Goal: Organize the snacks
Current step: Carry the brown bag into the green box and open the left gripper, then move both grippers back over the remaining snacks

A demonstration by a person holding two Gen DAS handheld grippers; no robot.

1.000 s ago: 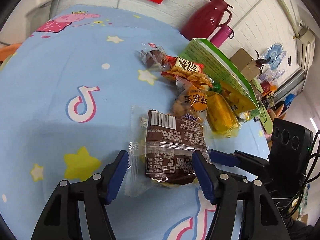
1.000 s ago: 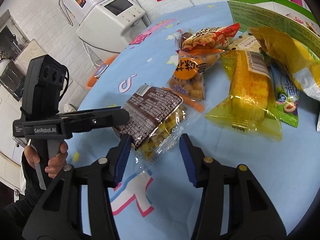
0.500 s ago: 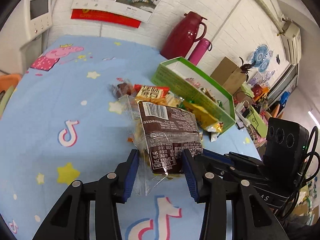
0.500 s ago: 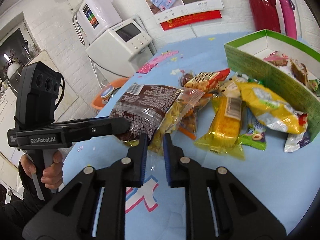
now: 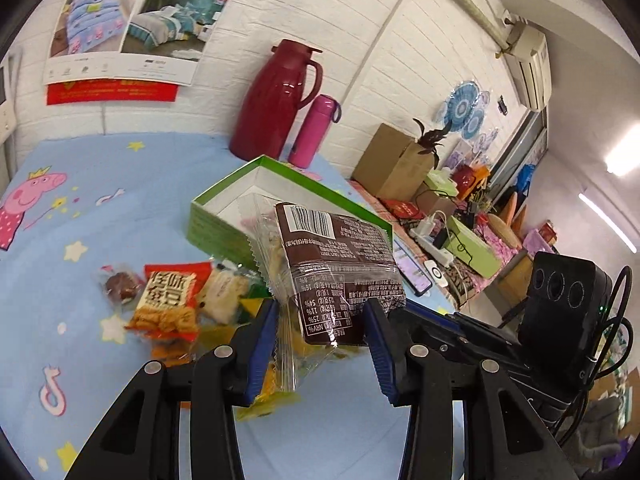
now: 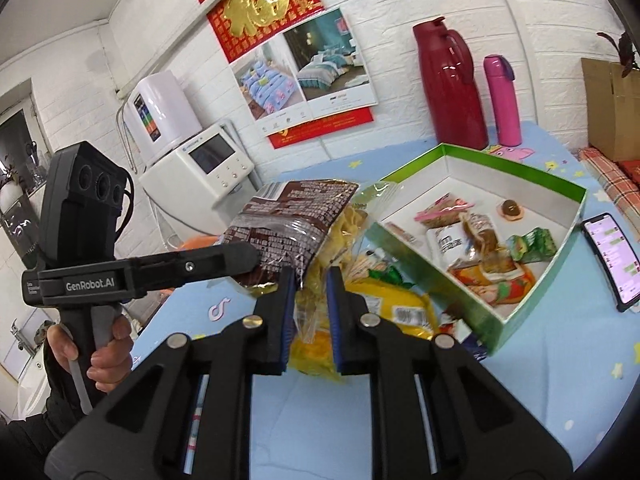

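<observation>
Held up over the blue cartoon tablecloth (image 5: pixel 120 184) by both tools at once: a brown snack packet (image 5: pixel 340 264) with a barcode at its top end and a clear crinkle-cut wrapper edge.

Left gripper (image 5: pixel 320 306) narrowed onto the packet, one blue pad pressing the clear wrapper side, the other against the brown printed side. Right gripper (image 6: pixel 311 280) closed to a slim gap, pinching only the clear lower edge of the same packet (image 6: pixel 292 216). Seen from the right wrist, a black finger of the left tool lying against the packet's brown face, with a person's hand (image 6: pixel 108 348) wrapped round the tool's grip.

Off the table and tilted, in front of the near corner of an open green box (image 5: pixel 216 224); cannot tell how high above the cloth. Inside the box (image 6: pixel 532 168), on its white floor, several small wrapped snacks lying loose towards the near side.

On the cloth below the packet, a loose heap of unsorted snacks, among them a red-and-orange packet (image 5: pixel 168 300) with large printed characters and a yellow packet (image 6: pixel 392 304) just beside the box wall.

Behind the box, against the white brick wall, a dark red thermos jug (image 5: pixel 276 100) and a pink bottle (image 5: pixel 314 128) standing side by side. To the right of the box, a lit phone (image 6: pixel 612 256) lying flat on the cloth.
</observation>
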